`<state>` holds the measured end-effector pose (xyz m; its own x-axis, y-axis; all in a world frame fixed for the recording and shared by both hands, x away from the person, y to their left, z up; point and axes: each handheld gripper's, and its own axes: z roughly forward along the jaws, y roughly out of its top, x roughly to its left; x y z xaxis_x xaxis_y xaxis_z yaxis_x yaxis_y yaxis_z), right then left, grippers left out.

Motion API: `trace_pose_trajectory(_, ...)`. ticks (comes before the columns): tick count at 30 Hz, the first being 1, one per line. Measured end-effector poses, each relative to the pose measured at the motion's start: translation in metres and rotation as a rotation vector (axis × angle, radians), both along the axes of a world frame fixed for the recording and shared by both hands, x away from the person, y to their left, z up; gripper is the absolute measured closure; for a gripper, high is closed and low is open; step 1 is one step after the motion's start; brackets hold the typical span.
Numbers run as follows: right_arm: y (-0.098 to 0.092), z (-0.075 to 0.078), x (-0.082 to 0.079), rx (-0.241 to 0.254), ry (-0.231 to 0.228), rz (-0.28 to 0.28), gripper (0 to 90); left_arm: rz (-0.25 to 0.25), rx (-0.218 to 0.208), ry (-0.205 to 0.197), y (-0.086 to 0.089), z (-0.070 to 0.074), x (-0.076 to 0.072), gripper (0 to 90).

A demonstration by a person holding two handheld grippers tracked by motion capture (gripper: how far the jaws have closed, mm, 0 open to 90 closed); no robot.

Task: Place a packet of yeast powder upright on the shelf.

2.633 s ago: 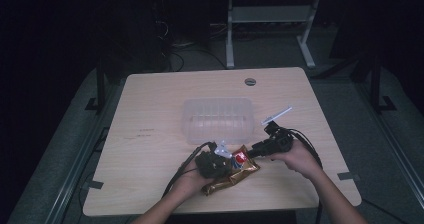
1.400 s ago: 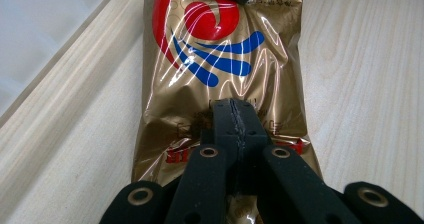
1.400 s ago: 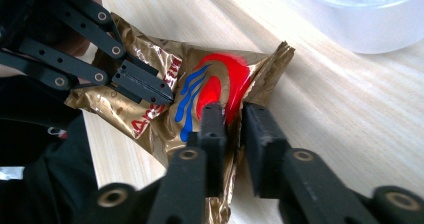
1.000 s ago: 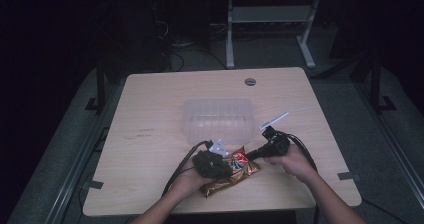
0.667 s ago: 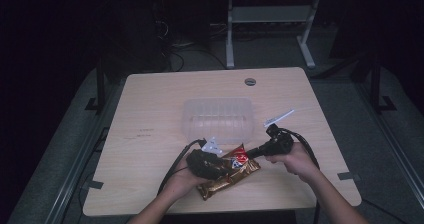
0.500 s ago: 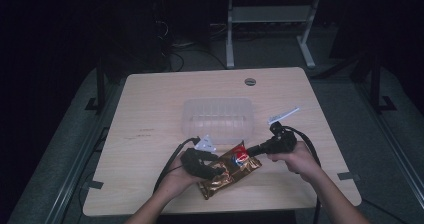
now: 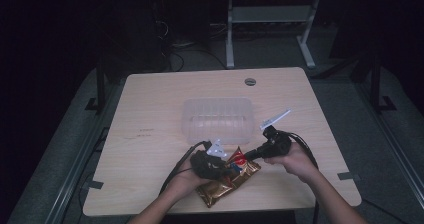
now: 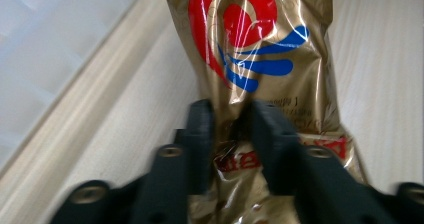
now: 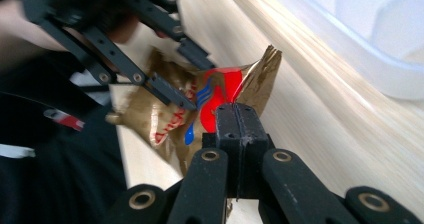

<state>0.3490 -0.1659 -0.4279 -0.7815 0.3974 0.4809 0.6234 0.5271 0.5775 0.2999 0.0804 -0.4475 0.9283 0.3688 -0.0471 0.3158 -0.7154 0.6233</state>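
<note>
A gold foil snack bag (image 7: 227, 184) with a red and blue logo lies near the table's front edge, between both grippers. My left gripper (image 7: 231, 168) comes at it from the left. In the left gripper view its black jaws sit close together on a crumpled fold of the snack bag (image 8: 250, 44), with the left gripper (image 8: 235, 129) pinching the foil. My right gripper (image 7: 241, 158) reaches in from the right. In the right gripper view the right gripper (image 9: 235, 111) is shut on the bag's red-printed top end (image 9: 220, 96). The left gripper (image 9: 185, 76) straddles the bag beyond it.
A clear plastic container (image 7: 217, 102) stands open in the middle of the wooden table (image 7: 150, 114), just behind the bag; its rim shows in the left gripper view (image 8: 50, 34) and the right gripper view (image 9: 370, 49). Black cables trail from both grippers. A round hole (image 7: 250, 81) sits near the far edge.
My left gripper slid left along the bag, then came a little back right. The right gripper has stayed on the bag's top end, and the bag has barely shifted.
</note>
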Motion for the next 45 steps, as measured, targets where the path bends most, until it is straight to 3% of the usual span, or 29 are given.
trace_pose_trajectory(4,0.000,-0.007,0.003,-0.038,-0.006,-0.002,90.0,0.001,0.027,0.014,-0.003,-0.004,0.004,81.4)
trace_pose_trajectory(6,0.000,-0.008,0.003,-0.038,0.012,-0.004,88.1,-0.008,0.051,0.000,-0.004,-0.006,0.004,86.4)
trace_pose_trajectory(7,0.000,-0.008,0.004,-0.040,-0.008,-0.011,85.0,-0.012,0.058,-0.001,-0.004,-0.007,0.003,88.1)
trace_pose_trajectory(8,-0.001,-0.008,0.004,-0.048,-0.010,-0.016,79.3,-0.001,0.045,-0.004,-0.005,-0.008,0.002,88.3)
trace_pose_trajectory(10,-0.003,-0.009,0.005,-0.032,0.003,-0.028,71.2,-0.011,0.060,-0.016,-0.005,-0.007,0.002,88.8)
trace_pose_trajectory(14,-0.004,-0.014,0.008,-0.029,0.065,-0.025,54.8,-0.006,0.054,-0.015,-0.006,-0.008,0.002,89.1)
trace_pose_trajectory(19,0.005,-0.024,0.010,-0.065,0.118,-0.013,46.3,-0.006,0.053,-0.014,-0.005,-0.008,0.002,89.3)
trace_pose_trajectory(22,0.007,-0.029,0.012,-0.037,0.165,-0.006,57.6,-0.001,0.042,-0.012,-0.005,-0.008,0.002,89.3)
trace_pose_trajectory(25,0.004,-0.029,0.014,-0.022,0.173,-0.017,69.1,-0.002,0.038,-0.011,-0.003,-0.009,0.002,89.0)
trace_pose_trajectory(27,0.002,-0.028,0.014,-0.020,0.157,-0.020,77.7,0.003,0.032,-0.009,-0.003,-0.009,0.002,88.8)
trace_pose_trajectory(29,-0.001,-0.023,0.013,-0.009,0.112,-0.027,88.6,0.002,0.033,-0.011,-0.003,-0.009,0.002,88.4)
trace_pose_trajectory(31,-0.002,-0.020,0.012,-0.020,0.081,-0.019,89.7,0.001,0.034,-0.014,-0.003,-0.009,0.002,88.2)
trace_pose_trajectory(33,-0.002,-0.020,0.011,-0.019,0.081,-0.015,89.9,0.008,0.045,-0.019,-0.003,-0.008,0.002,86.4)
trace_pose_trajectory(36,-0.002,-0.018,0.010,-0.008,0.089,-0.014,90.0,0.043,0.036,-0.031,0.001,-0.005,0.005,69.9)
trace_pose_trajectory(39,-0.004,-0.010,0.009,0.039,0.071,-0.010,90.0,0.086,-0.054,0.006,0.012,0.002,0.007,53.4)
trace_pose_trajectory(42,-0.007,0.002,0.006,0.081,0.039,-0.018,90.0,0.089,-0.088,0.023,0.022,0.010,0.004,40.9)
trace_pose_trajectory(45,-0.008,0.014,0.003,0.105,0.015,-0.021,90.0,0.092,-0.116,0.031,0.034,0.017,0.000,34.0)
